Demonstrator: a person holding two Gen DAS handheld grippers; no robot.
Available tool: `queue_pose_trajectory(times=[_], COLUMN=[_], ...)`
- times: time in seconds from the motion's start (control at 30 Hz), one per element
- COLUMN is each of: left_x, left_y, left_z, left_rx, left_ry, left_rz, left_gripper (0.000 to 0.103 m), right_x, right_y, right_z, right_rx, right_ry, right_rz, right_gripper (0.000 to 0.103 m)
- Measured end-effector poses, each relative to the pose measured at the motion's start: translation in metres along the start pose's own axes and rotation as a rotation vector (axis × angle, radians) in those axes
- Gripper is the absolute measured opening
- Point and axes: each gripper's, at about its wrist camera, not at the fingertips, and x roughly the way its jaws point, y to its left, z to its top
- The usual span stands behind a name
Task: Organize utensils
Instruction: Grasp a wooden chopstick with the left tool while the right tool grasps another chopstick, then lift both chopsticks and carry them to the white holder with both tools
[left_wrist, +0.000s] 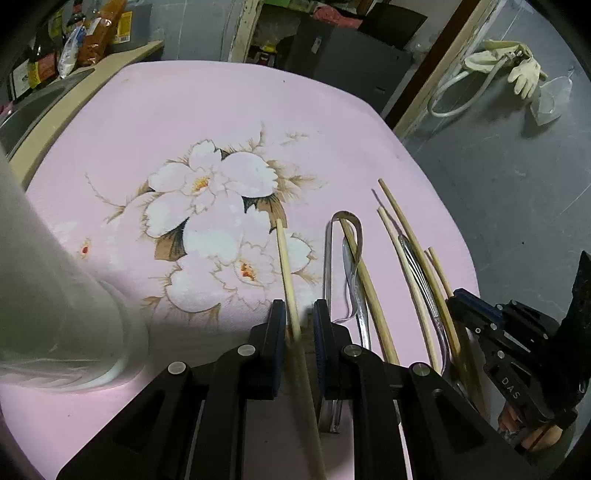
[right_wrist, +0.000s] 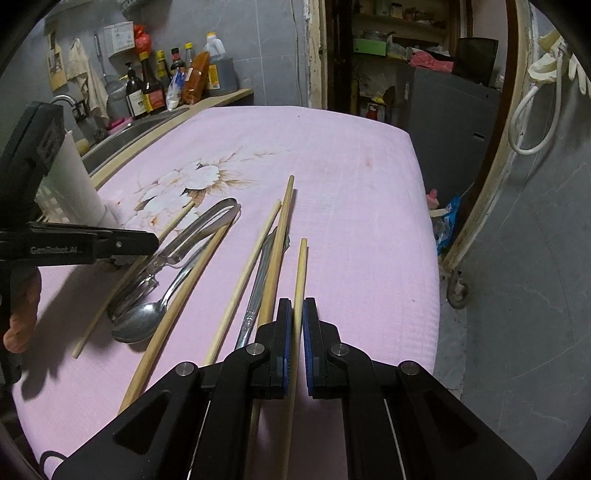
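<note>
left gripper (left_wrist: 299, 314) straddles chopstick (left_wrist: 287, 273), jaws apart; right gripper (right_wrist: 294, 317) pinches rightmost chopstick (right_wrist: 300, 277)

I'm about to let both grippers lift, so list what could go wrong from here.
1. The left gripper straddles a chopstick with a visible gap at its pads; it may slip out on lifting.
2. The right gripper pinches the rightmost chopstick far from its tip, so the stick could pivot or swing.
3. The spoon, tongs and other chopsticks lie crossed close by; a sideways drag may scatter them.
</note>
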Motion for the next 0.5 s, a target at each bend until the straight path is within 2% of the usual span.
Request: queue_pose_trajectory(times=[0.17,0.23,0.27,0.37,0.5], left_x=[0.005,0.008,0.010,0.005,-0.013], left_y=[0.000,-0.003,-0.003,-0.005,-0.008], left_z=[0.002,0.004,0.005,0.000,-0.013], left_rx=[0.006,0.004,0.004,0.024,0.058], left_ry=[0.029,0.046,0.049,0.026,-0.037], left_rz=[-0.011,-0.026,-0.030,-0.027,-0.045], left_gripper=[0.011,0.003,0.003,0.002,0.002], right_x=[0.006,0.008,0.009,0.009,0.002], right_y=[0.003,0.002,0.001,-0.003,-0.004], right_z=[0.006,0.010,0.011,0.011,0.007], right_rx=[-0.021,-0.023,-0.019,-0.004,0.046], right_ry=[0.031,0.045,0.053,0.057,0.041], right_rz=[-0.024,-0.026,-0.017,0.000,0.016], right_gripper=[0.008,0.010,0.011,0.010,0.003])
